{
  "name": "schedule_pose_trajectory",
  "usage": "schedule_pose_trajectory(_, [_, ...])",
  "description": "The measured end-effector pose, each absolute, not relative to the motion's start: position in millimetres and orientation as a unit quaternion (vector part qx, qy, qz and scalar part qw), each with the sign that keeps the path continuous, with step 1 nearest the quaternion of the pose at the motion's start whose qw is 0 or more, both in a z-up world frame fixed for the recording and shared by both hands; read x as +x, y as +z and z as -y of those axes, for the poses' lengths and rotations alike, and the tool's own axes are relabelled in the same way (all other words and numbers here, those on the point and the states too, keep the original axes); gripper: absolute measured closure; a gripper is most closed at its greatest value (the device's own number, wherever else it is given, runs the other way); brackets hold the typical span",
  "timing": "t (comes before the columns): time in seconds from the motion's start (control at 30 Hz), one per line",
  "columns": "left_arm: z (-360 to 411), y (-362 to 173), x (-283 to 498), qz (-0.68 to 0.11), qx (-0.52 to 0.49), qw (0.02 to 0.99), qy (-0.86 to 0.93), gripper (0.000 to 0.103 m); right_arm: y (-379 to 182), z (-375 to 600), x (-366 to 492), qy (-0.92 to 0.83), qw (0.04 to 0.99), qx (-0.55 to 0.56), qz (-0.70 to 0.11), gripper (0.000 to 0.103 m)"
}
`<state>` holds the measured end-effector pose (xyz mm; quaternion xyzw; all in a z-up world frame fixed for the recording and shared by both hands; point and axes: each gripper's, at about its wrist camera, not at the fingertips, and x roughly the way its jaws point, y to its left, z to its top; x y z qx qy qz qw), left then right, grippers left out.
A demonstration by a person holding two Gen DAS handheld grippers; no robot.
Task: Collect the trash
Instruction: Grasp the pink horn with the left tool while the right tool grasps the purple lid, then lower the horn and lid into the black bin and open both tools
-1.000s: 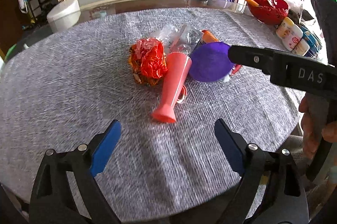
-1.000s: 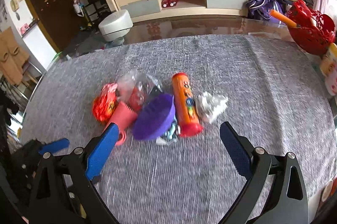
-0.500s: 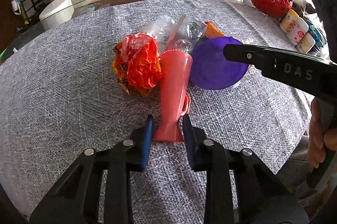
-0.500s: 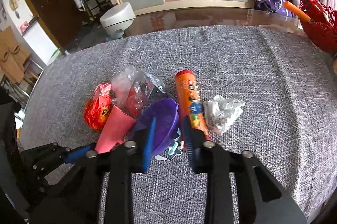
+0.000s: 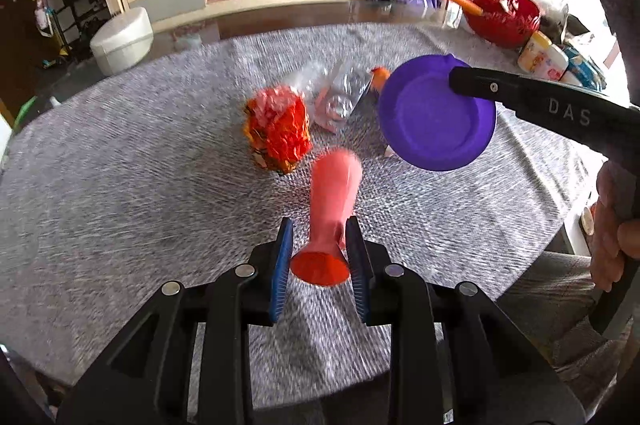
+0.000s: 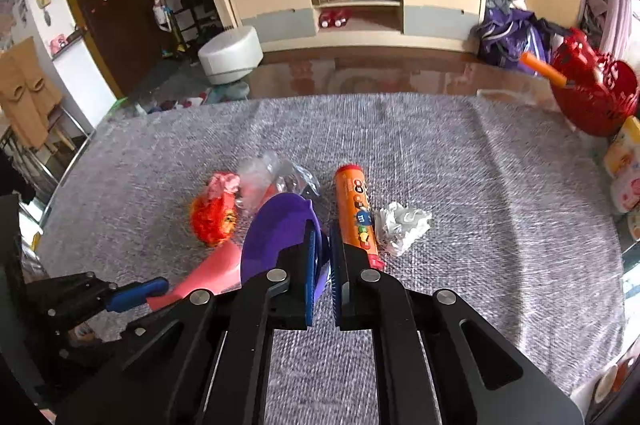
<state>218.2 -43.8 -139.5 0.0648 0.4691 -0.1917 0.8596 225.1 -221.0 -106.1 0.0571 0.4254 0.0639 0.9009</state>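
My left gripper (image 5: 319, 245) is shut on the narrow end of a pink cup (image 5: 332, 201), lifted above the grey tablecloth (image 5: 120, 185). My right gripper (image 6: 322, 245) is shut on the rim of a purple bowl (image 6: 276, 237), held above the table; the bowl also shows in the left wrist view (image 5: 434, 117). On the table lie a crumpled orange-red wrapper (image 5: 278, 129), clear plastic bags (image 5: 336, 93), an orange candy tube (image 6: 356, 211) and a crumpled white paper (image 6: 402, 223).
A red basket (image 6: 596, 97) and several small bottles (image 5: 544, 55) stand at the table's right edge. A white stool (image 6: 230, 55) and a low cabinet (image 6: 360, 9) stand beyond the table's far edge.
Both grippers went from open to shut, the left on the pink cup and the right on the purple bowl. Both objects have since been lifted off the table.
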Motion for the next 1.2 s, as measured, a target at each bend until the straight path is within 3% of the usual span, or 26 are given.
schedule_pose_trajectory(0.6, [29,-82,95,-0.415,0.071,0.885,-0.2,0.079,-62,211,108,0.079,0.918,0.03,-0.389,0.095])
schedule_pose_trajectory(0.9, [29,-111,50,-0.438,0.07,0.872,-0.207,0.078,-94,207,66,0.075,0.903,0.022,-0.422,0.095])
schedule_pose_trajectory(1.2, [27,-168,37,-0.486,0.053,0.848,-0.203,0.078,-167,207,44,0.072,0.868,0.043,-0.49,0.095])
